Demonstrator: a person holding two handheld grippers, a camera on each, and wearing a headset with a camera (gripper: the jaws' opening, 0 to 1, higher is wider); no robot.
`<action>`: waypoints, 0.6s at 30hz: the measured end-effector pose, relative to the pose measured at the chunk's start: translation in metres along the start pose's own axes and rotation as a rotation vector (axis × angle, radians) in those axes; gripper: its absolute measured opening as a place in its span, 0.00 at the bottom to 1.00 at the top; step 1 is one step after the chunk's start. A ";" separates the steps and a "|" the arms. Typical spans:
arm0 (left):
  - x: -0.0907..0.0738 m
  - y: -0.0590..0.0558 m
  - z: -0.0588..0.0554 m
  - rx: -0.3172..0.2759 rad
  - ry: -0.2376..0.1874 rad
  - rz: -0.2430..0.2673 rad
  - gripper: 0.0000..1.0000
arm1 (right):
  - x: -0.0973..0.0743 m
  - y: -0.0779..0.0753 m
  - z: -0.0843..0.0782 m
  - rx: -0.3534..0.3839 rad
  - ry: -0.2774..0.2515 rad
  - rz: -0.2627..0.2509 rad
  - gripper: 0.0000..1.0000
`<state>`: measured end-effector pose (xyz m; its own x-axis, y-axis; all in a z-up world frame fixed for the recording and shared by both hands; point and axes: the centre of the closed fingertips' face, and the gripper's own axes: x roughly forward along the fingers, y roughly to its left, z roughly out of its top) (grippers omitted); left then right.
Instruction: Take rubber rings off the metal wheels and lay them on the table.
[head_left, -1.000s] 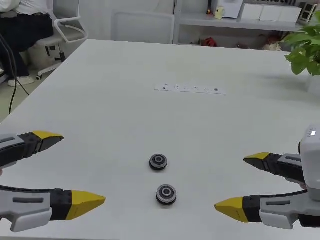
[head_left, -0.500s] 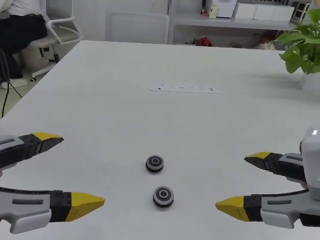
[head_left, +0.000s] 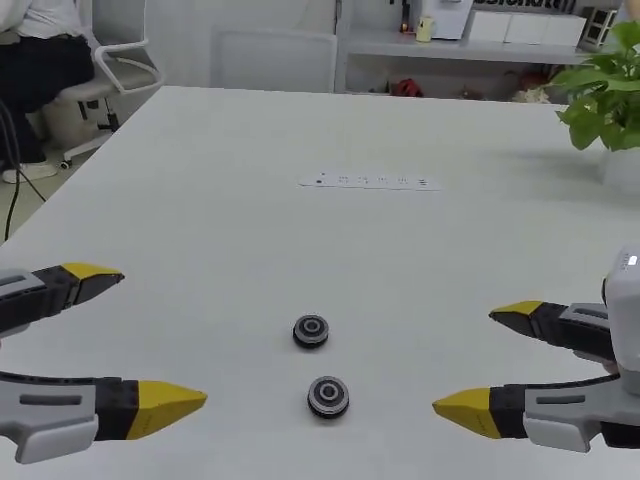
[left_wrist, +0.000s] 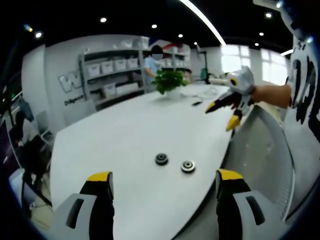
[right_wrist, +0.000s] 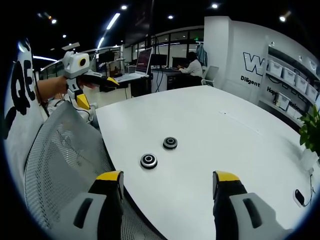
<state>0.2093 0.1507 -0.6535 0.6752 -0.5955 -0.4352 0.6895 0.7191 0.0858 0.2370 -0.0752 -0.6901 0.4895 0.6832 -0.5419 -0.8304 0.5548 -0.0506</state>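
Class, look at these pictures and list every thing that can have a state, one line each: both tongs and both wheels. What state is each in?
left tongs: open, holding nothing.
right tongs: open, holding nothing.
far wheel: lying flat on the table, dark rubber ring on it, touched by neither tongs.
near wheel: lying flat, rubber ring on it, apart from the far wheel.
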 end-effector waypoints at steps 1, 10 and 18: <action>0.000 0.000 0.000 0.000 0.000 0.000 0.86 | 0.000 0.000 0.000 -0.001 0.000 0.000 0.70; 0.001 0.000 -0.001 0.001 0.003 -0.002 0.86 | 0.002 -0.001 0.003 -0.012 0.001 0.005 0.69; 0.002 -0.002 0.003 0.009 0.004 -0.008 0.85 | 0.002 -0.004 0.009 -0.025 -0.011 0.005 0.69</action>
<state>0.2097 0.1472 -0.6518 0.6689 -0.5998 -0.4392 0.6972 0.7111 0.0907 0.2435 -0.0715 -0.6832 0.4880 0.6913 -0.5329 -0.8392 0.5395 -0.0686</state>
